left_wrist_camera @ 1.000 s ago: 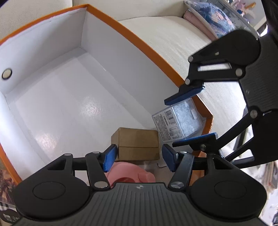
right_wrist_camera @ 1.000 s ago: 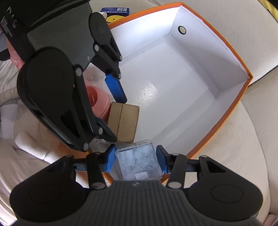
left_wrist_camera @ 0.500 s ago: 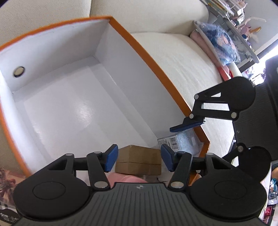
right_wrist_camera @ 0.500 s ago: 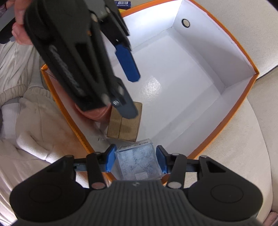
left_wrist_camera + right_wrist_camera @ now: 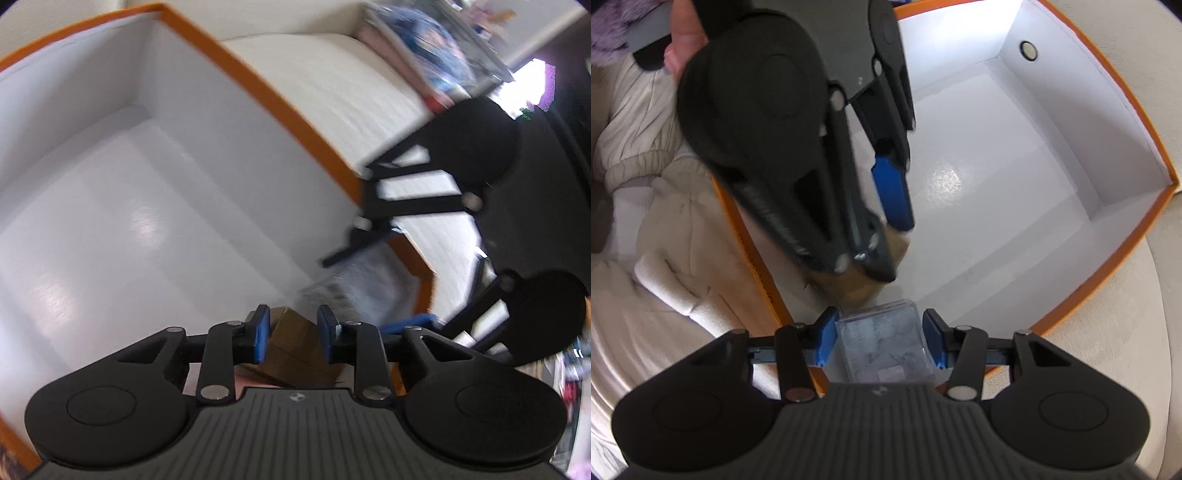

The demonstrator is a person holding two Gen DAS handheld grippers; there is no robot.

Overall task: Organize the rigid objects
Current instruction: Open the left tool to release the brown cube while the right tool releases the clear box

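Presently listed: left gripper, blue pads drawn much closer together than a second ago, jaws just been closing. Cardboard box lies beyond and partly between the pads, a corner showing in the gap; whether the pads press on it cannot be told, the view being blurred. A second ago the jaws stood wide with the box well ahead of them.

Right gripper: jaws clamped on a clear plastic case, one pad at each side, unchanged from earlier.

Orange-rimmed white bin: both items sit at its near corner, the cardboard box just ahead of the right jaws, the case within them. A hand holds the left gripper.
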